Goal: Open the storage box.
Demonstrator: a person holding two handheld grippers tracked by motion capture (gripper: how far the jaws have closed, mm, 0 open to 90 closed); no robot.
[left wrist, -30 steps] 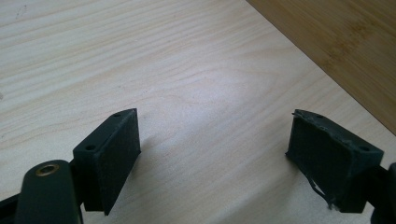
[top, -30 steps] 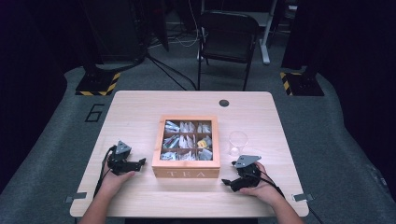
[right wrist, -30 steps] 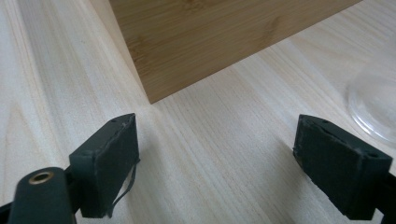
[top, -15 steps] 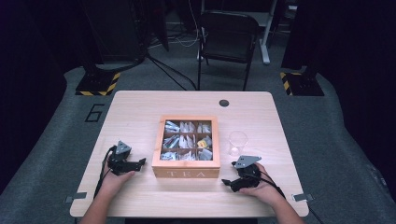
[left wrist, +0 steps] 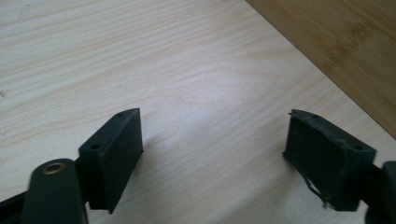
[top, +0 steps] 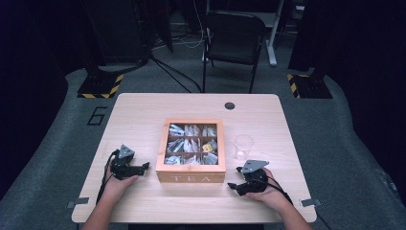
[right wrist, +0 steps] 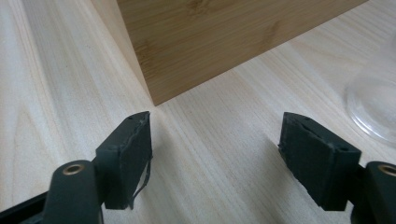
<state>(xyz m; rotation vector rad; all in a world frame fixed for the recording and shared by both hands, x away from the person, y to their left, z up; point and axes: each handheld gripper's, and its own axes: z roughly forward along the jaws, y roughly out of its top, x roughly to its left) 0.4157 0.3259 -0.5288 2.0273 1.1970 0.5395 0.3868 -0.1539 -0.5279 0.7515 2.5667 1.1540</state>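
Observation:
An open wooden tea box [top: 191, 178] with "TEA" on its front stands mid-table, its compartments filled with several tea bags [top: 184, 145]. A clear glass [top: 243, 146] stands just right of it. My left gripper [top: 143, 166] rests on the table left of the box, pointing at its side wall [left wrist: 345, 51]. Its jaws [left wrist: 212, 140] stand wide with bare wood between them, and they have just been closing a little. My right gripper [top: 232, 186] lies by the box's front right corner [right wrist: 154, 100]. Its jaws [right wrist: 215, 140] are also wide and have just been closing slightly on nothing, with the glass base [right wrist: 373, 107] at the right.
The light wooden table [top: 143, 115] has a small black round cap [top: 230, 105] near its far edge. A black folding chair [top: 234, 33] stands beyond the table. Cables run over the grey floor, and yellow-black striped bases [top: 103, 86] sit at both far corners.

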